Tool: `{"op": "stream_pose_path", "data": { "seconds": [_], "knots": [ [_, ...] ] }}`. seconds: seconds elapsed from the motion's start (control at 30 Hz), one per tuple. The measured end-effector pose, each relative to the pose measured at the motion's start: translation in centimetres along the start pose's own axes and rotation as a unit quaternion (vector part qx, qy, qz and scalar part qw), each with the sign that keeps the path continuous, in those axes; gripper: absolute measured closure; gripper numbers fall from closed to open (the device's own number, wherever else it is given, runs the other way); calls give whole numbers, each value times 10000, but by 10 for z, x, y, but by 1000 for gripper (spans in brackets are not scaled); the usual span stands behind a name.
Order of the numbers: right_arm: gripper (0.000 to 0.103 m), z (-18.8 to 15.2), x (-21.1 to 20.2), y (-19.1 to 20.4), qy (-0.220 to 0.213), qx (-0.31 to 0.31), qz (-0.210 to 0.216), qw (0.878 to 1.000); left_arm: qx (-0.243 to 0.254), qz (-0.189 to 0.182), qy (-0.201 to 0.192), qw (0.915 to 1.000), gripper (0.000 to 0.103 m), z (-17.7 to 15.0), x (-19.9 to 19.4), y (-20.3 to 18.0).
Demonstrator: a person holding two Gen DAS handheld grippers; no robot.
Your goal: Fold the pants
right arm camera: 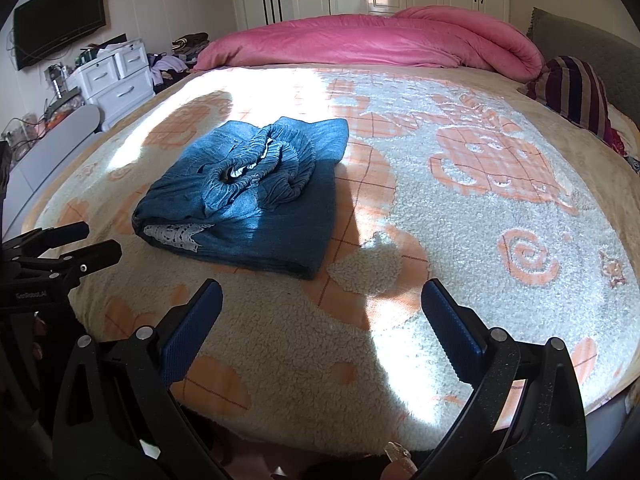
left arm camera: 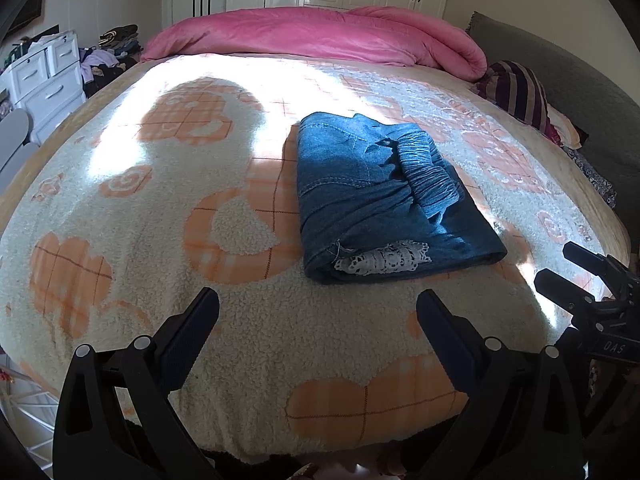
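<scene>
Pants (left arm camera: 384,196) sit folded mid-bed on fleece blanket (left arm camera: 248,344), just ahead of both my claws. Left claw (left arm camera: 318,314) and right claw (right arm camera: 322,304) both spread wide, holding nothing. Risk imo: bunched waistband (right arm camera: 264,168) on top looks springy, one nudge could pop bundle open. Lace trim (left arm camera: 384,258) sticking out could snag too.

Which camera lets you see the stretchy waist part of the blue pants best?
The right wrist view. There the gathered waistband faces the camera, and you can look into its opening on top of the folded blue pants. The left wrist view shows the waistband only from the side, as a ruched strip partly in shadow.
</scene>
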State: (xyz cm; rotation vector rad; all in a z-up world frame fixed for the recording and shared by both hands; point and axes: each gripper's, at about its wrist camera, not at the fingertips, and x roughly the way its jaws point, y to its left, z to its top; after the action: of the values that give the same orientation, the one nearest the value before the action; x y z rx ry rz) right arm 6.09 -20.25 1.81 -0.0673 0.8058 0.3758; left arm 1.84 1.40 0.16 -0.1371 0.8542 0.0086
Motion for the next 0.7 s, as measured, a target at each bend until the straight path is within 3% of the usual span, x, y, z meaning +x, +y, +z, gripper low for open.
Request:
{"op": "stream_pose_path", "data": {
  "seconds": [0.7],
  "knots": [
    [9, 1, -1, -2, 4, 4, -29, 10000, -6, 112, 93, 9999, 4, 0, 2, 0]
  ]
}}
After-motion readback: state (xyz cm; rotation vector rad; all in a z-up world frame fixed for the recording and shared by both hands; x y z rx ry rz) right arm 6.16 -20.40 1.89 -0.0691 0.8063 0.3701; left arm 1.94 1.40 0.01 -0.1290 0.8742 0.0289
